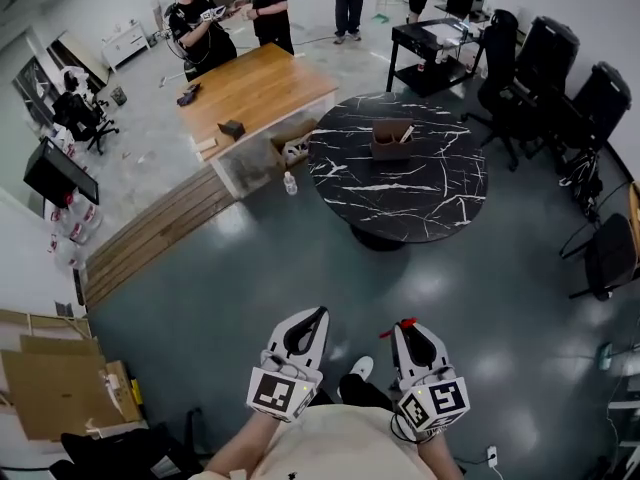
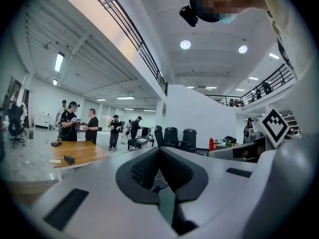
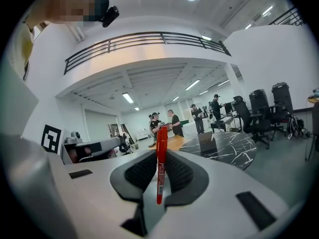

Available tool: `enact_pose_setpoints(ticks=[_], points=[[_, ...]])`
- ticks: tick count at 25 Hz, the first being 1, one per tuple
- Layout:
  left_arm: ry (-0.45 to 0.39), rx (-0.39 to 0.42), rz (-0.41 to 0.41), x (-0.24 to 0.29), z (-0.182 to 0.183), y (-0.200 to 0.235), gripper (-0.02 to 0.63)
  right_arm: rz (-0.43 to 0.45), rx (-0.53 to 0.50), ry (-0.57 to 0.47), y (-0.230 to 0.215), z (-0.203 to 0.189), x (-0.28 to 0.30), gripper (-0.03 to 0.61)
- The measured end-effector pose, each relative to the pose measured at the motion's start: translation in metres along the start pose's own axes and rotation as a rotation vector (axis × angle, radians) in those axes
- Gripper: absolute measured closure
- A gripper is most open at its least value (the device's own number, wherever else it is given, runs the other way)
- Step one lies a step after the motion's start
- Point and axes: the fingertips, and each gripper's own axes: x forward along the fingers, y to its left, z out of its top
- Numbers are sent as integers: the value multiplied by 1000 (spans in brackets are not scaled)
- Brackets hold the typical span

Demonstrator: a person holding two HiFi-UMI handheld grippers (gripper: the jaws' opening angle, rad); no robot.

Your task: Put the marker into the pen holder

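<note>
A red marker point(image 3: 160, 158) stands upright between the jaws of my right gripper point(image 3: 159, 171), which is shut on it; its red tip point(image 1: 401, 325) shows in the head view. My right gripper point(image 1: 412, 330) and left gripper point(image 1: 312, 320) are held close to the body, above the floor. The left gripper point(image 2: 165, 185) is shut with nothing in it. The pen holder point(image 1: 390, 140), a brown box, stands on the round black marble table point(image 1: 420, 193) some way ahead. In the right gripper view the pen holder point(image 3: 207, 138) is ahead and to the right.
A wooden table point(image 1: 255, 88) stands beyond the marble one, with several people point(image 1: 200, 28) behind it. Black office chairs point(image 1: 560, 78) line the right side. A small bottle point(image 1: 290, 182) is on the floor between the tables. Cardboard point(image 1: 60, 383) lies at lower left.
</note>
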Motion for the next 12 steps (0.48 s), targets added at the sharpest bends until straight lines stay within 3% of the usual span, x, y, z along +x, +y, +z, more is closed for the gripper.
enact_pose_setpoints(ticks=[5,12], points=[[11,-6,29,35,-2,-7,606,3,7,19,-38,10,11,512],[9,-5,1,97,-2,8,606,-23,14,20,-79,21,49,512]])
